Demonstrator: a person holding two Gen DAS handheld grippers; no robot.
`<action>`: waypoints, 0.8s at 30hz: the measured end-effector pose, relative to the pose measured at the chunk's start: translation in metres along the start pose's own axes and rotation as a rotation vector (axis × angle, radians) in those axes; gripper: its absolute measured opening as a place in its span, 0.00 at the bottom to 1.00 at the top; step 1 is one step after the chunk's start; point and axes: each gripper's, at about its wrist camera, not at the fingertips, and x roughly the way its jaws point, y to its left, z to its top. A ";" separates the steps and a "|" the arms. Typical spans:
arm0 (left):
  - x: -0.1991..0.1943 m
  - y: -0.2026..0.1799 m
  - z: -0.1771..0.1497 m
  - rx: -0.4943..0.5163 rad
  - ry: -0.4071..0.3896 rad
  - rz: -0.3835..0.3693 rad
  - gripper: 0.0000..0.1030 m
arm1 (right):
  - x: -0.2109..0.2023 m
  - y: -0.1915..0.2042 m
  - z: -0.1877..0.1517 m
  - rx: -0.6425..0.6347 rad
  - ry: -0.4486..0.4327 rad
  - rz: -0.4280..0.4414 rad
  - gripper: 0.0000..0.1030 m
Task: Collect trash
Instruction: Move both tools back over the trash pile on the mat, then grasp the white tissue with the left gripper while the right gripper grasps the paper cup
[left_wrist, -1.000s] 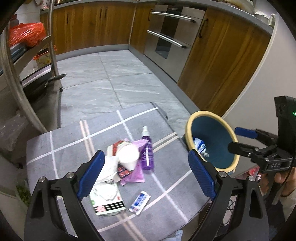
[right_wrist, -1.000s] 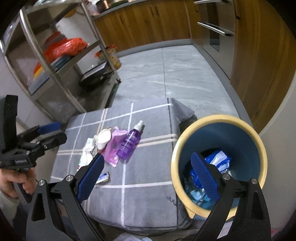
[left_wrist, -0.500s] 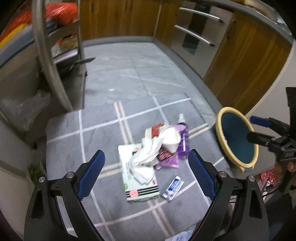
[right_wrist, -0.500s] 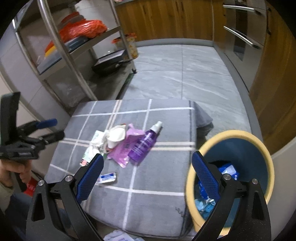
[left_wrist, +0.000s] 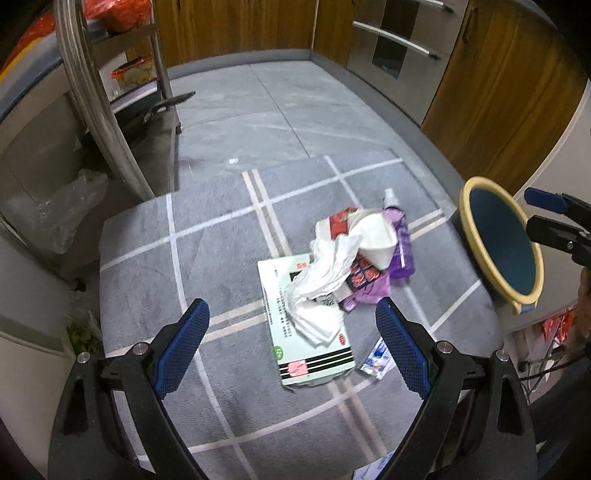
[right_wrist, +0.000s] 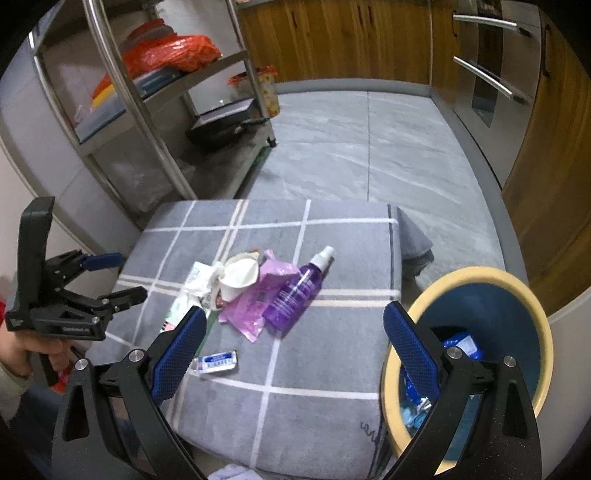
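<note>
A pile of trash lies on the grey checked cushion (left_wrist: 147, 266): a green-white carton (left_wrist: 299, 347), crumpled white tissue (left_wrist: 325, 280), a white paper cup (left_wrist: 376, 240), a purple wrapper (right_wrist: 251, 310), a purple spray bottle (right_wrist: 299, 291) and a small blue-white packet (right_wrist: 218, 362). A blue bin with a yellow rim (right_wrist: 476, 332) stands right of the cushion and holds blue wrappers. My left gripper (left_wrist: 291, 350) is open and empty above the cushion's near side. My right gripper (right_wrist: 295, 350) is open and empty, between cushion and bin.
A steel shelf rack (right_wrist: 159, 110) with an orange bag (right_wrist: 170, 55) stands beyond the cushion's left. Wooden cabinets (left_wrist: 509, 85) and steel drawers (left_wrist: 399, 40) line the far and right walls. Grey tiled floor (right_wrist: 369, 147) lies beyond the cushion.
My left gripper has pulled back and to the left, so the trash pile now sits right of centre. My right gripper has swung left, away from over the bin toward the cushion.
</note>
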 end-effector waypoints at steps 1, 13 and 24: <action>0.004 0.001 -0.001 -0.004 0.013 -0.001 0.87 | 0.003 -0.001 -0.001 0.000 0.007 -0.002 0.93; 0.057 -0.028 0.002 0.083 0.096 -0.007 0.66 | 0.019 0.004 0.000 0.023 0.047 0.040 0.93; 0.076 -0.016 0.004 0.065 0.165 0.040 0.06 | 0.036 0.003 -0.003 0.053 0.092 0.062 0.93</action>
